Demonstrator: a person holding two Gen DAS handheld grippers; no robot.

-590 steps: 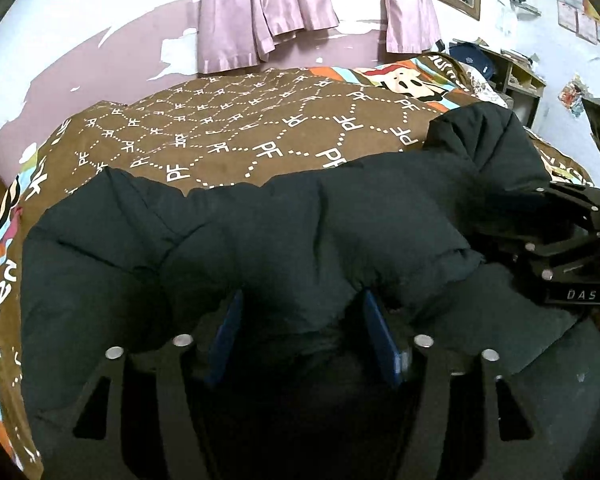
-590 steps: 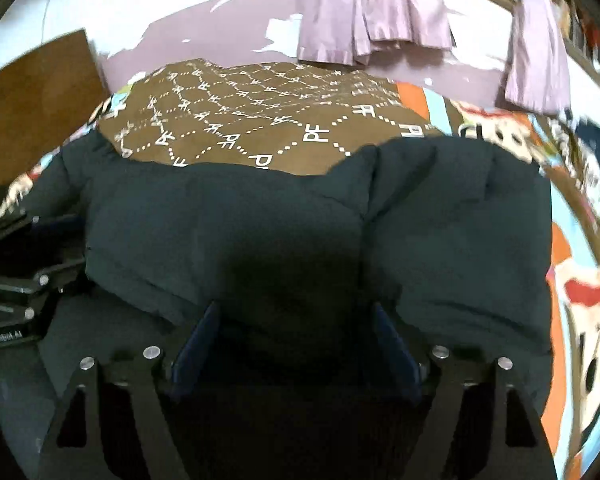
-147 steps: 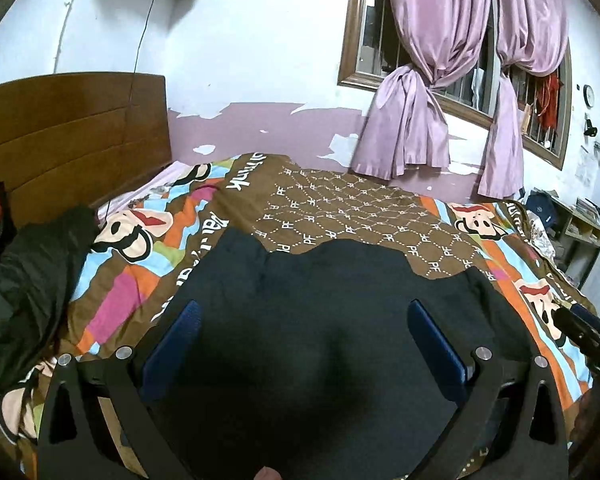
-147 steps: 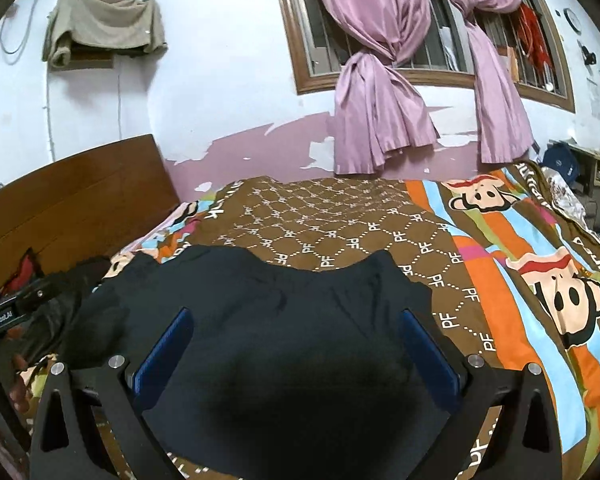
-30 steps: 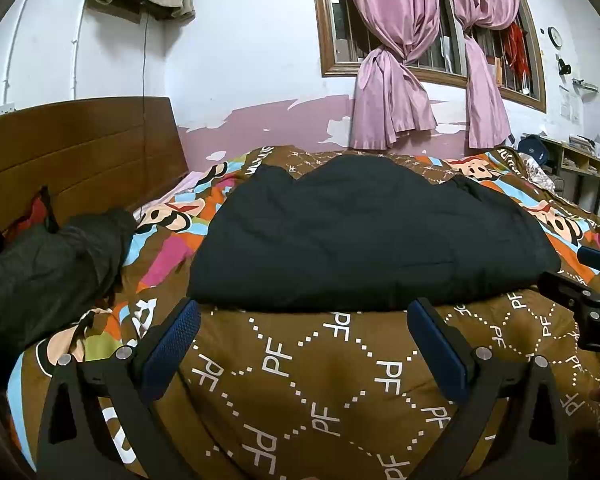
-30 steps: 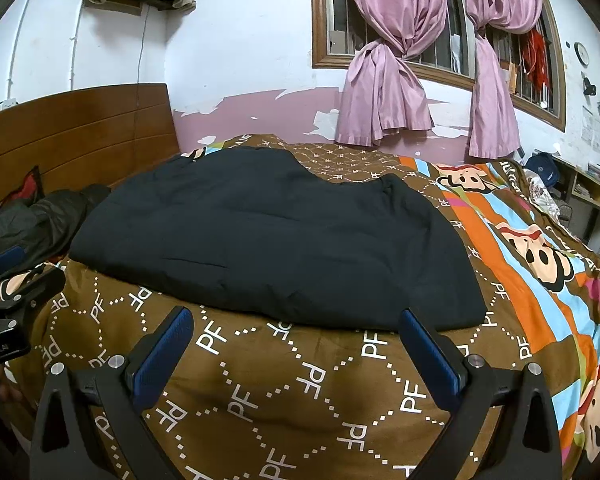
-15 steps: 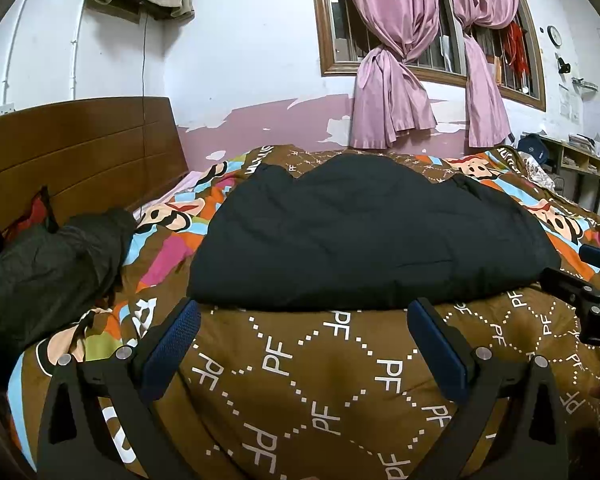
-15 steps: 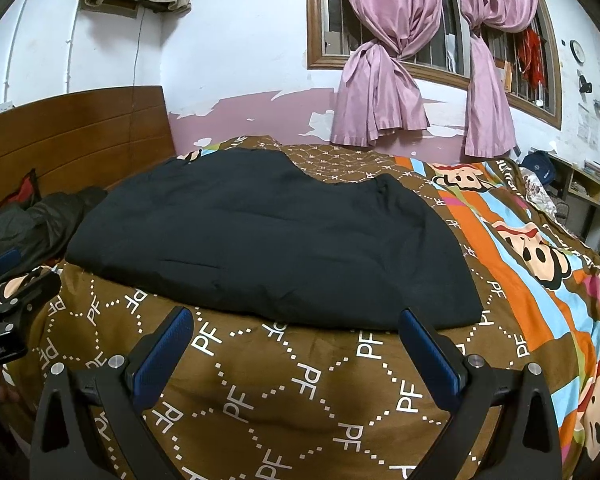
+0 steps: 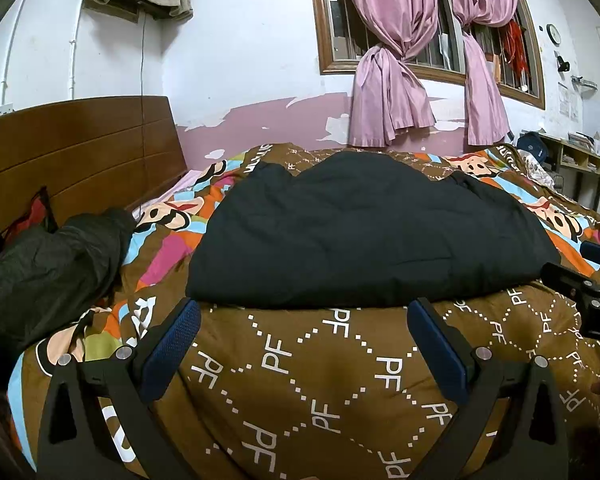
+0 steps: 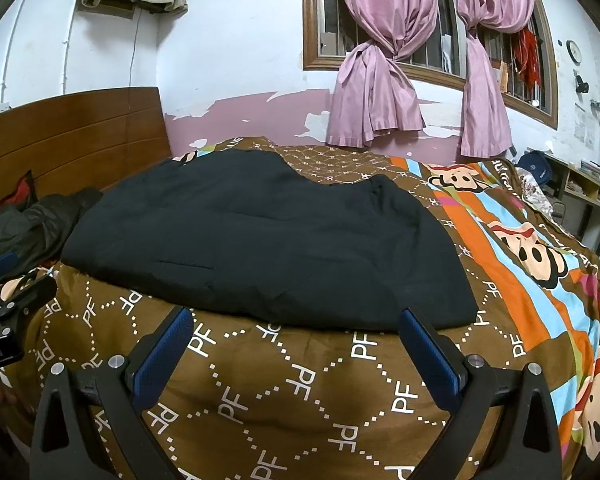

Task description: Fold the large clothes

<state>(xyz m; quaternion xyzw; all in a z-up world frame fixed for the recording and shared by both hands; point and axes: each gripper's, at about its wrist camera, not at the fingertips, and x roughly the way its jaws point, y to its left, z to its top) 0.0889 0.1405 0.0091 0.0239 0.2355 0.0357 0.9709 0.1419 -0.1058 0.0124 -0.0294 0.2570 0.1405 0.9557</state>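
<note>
From the left wrist view, white dotted diamonds and the letters "PF" are repeating across the brown bedspread, and part of a label reading "D" is showing on the right gripper at the right edge. The left gripper is standing wide open, its blue textured pads gripping nothing and hovering over the spread just short of the jacket's near edge. The dark puffy jacket is lying folded into a broad, soft mound in the middle of the bed. A second dark garment is lying crumpled by the wooden headboard.

From the right wrist view, "PF" is repeating again on the bedspread, beside cartoon monkey faces on orange and blue stripes. The right gripper is spread wide too, empty, with the jacket lying just beyond its pads. The left gripper is showing at the left edge, its small label too blurred to read. Pink curtains are hanging knotted at the window.
</note>
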